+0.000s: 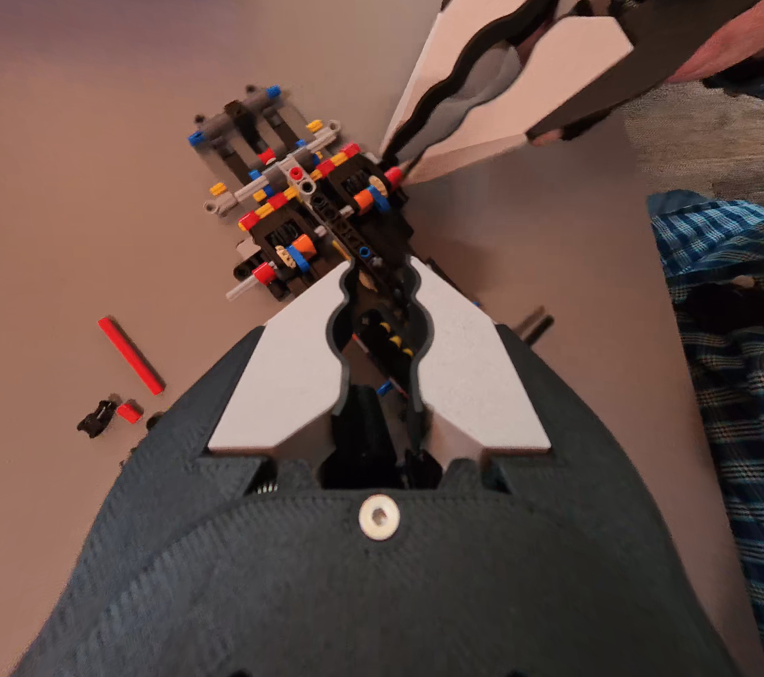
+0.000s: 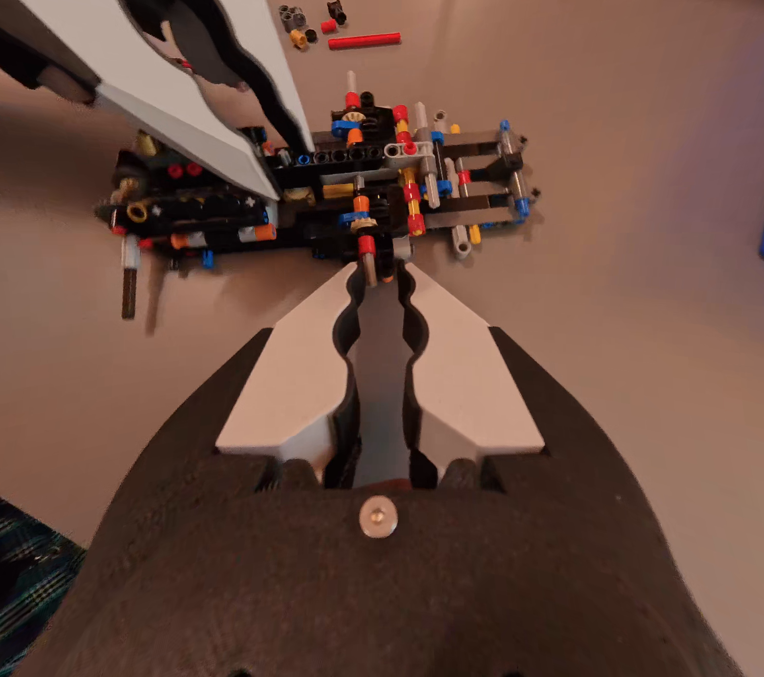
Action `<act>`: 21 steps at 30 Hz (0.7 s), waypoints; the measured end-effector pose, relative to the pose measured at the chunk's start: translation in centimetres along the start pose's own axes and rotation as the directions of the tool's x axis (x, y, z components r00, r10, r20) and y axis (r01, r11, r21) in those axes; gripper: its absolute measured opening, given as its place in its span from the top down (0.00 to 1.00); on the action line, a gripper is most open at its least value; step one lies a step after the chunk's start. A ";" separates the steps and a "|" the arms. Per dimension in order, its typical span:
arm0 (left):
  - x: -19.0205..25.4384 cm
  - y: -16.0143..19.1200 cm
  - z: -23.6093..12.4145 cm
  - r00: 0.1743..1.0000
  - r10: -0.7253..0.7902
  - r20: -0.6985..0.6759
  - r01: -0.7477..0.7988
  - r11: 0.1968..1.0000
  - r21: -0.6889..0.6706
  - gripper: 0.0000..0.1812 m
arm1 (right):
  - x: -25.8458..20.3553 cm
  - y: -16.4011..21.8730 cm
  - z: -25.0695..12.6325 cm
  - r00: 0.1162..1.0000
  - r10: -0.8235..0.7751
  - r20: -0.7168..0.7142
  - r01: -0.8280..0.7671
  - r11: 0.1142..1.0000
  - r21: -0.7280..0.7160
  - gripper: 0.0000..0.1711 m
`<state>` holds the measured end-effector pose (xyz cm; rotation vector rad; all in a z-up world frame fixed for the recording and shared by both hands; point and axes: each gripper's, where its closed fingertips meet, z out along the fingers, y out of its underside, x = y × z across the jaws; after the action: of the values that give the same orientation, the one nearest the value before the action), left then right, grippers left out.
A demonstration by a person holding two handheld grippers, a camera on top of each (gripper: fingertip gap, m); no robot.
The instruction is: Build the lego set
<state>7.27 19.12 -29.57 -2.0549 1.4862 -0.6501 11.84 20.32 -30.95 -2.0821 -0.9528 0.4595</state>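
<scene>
Your left tongs (image 1: 380,268) are clamped across the black middle beam of the lego chassis (image 1: 314,202), pinning it to the table (image 1: 124,58). Your right tongs (image 2: 378,268) sit at the chassis edge with the tips closed in around a grey axle stub (image 2: 370,268) carrying a red bushing (image 2: 366,246); whether they're truly gripping it or just bracketing it, I can't tell. The gap between the pads is narrow but not shut. Key relation: in the right wrist view that stub points straight back at you, 12-to-6, while the chassis's long axis runs 9-to-3 across it. So my read is any push or pull on the stub goes along 12–6, square to the frame, and the left tongs are the brace. The right tongs are the nearer to the stub. Outward in that view: loose parts at 12 beyond the chassis, namely a long red axle (image 2: 364,40), a short red piece (image 2: 328,25), a small black connector (image 2: 337,10), a grey connector (image 2: 292,16) and a yellow-orange bit (image 2: 298,37). No brand marks, labels or readable writing visible anywhere.
</scene>
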 end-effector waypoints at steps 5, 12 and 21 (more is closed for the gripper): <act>0.0 0.1 -1.1 1.000 0.004 0.009 -0.004 0.999 0.032 0.85 | 0.3 0.1 0.0 1.000 0.018 0.016 -0.017 1.000 -0.004 0.93; -3.4 -0.7 -3.3 0.993 -0.012 0.115 -0.005 0.988 0.153 0.82 | 0.4 0.1 0.0 1.000 0.025 0.017 -0.025 1.000 -0.005 0.90; -4.3 0.5 -0.9 0.998 0.000 0.062 -0.007 0.994 0.105 0.78 | 0.6 0.3 0.2 1.000 0.018 -0.008 -0.018 1.000 -0.021 0.93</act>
<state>5.10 23.01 -29.60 -1.9744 1.3906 -0.6435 12.24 20.73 -31.34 -2.1109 -0.9388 0.4521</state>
